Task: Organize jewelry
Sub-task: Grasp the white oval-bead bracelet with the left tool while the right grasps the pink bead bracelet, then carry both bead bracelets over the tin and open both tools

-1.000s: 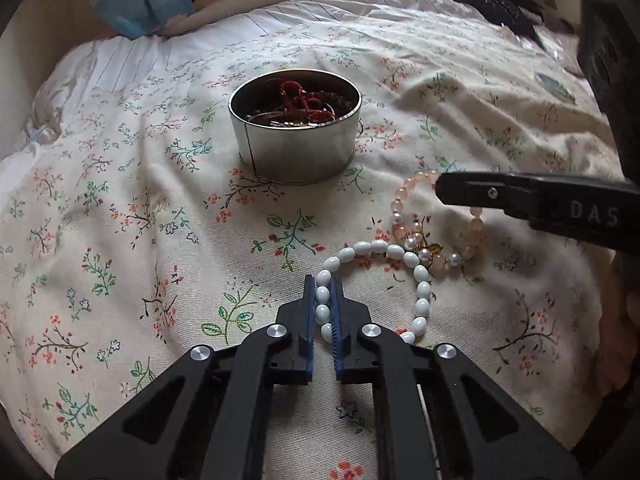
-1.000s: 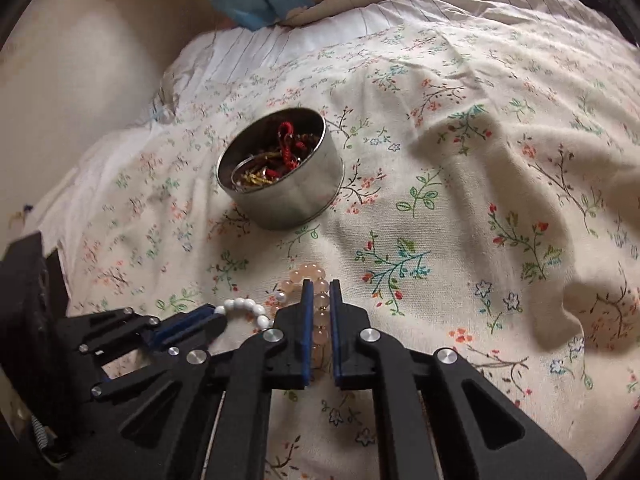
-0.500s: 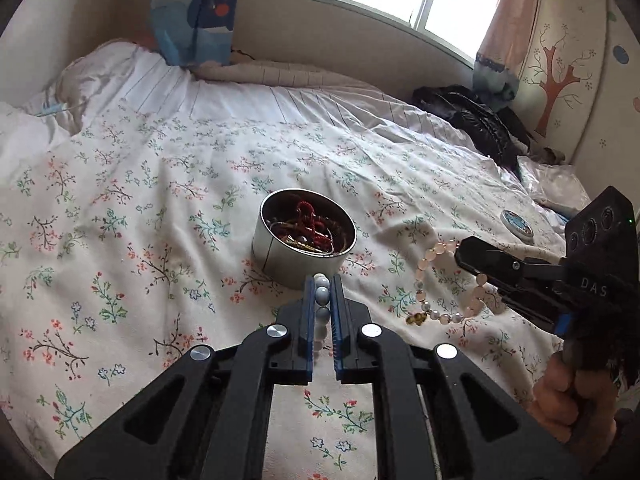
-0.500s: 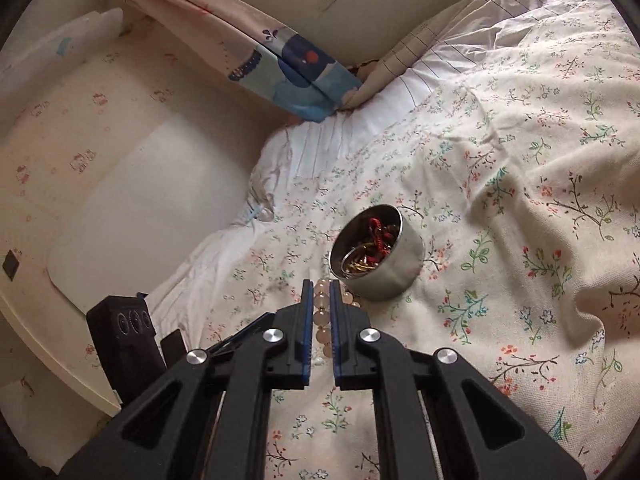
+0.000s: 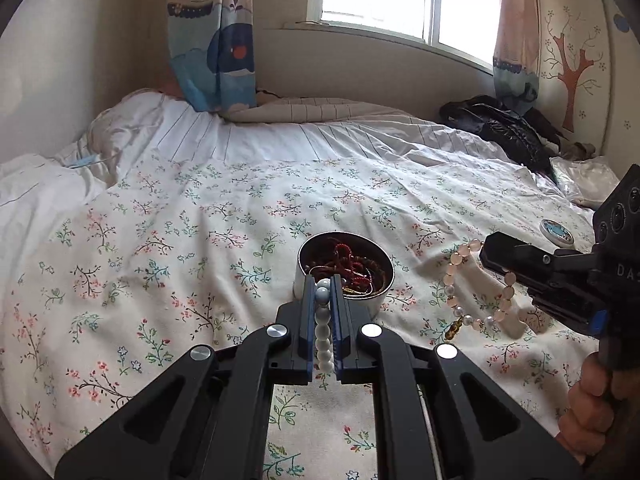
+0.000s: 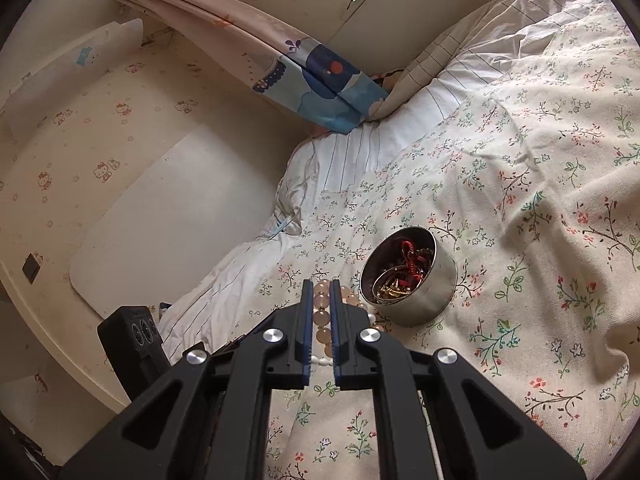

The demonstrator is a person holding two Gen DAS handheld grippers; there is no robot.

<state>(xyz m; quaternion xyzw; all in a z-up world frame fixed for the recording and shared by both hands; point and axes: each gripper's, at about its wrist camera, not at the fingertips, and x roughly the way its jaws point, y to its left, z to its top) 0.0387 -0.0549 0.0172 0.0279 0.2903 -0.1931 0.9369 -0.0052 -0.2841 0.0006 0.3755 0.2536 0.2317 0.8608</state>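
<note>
Pinching a string of white oval pearl beads point(image 5: 323, 334) between its blue-lined fingers, my left gripper point(image 5: 323, 286) has the strand running down the narrow gap of its jaws, clear of the bed. My right gripper point(image 6: 321, 294) is likewise pressed onto a bracelet of round pale-pink beads point(image 6: 322, 312); from the left wrist camera I see that bracelet point(image 5: 476, 284) dangling as a loop from the right gripper's tips point(image 5: 490, 248), with a few small pearls and a gold charm at its low end. The round shiny metal tin point(image 5: 345, 270) sits on the cream floral bedspread point(image 5: 160, 248), just beyond my left gripper's tips and just beside the pink bracelet in the right wrist view point(image 6: 408, 278). Inside it I can see red cord and gold-coloured pieces tangled together. A small round lid with a blue picture point(image 5: 557, 232) lies on the bedspread, well apart from the tin.
</note>
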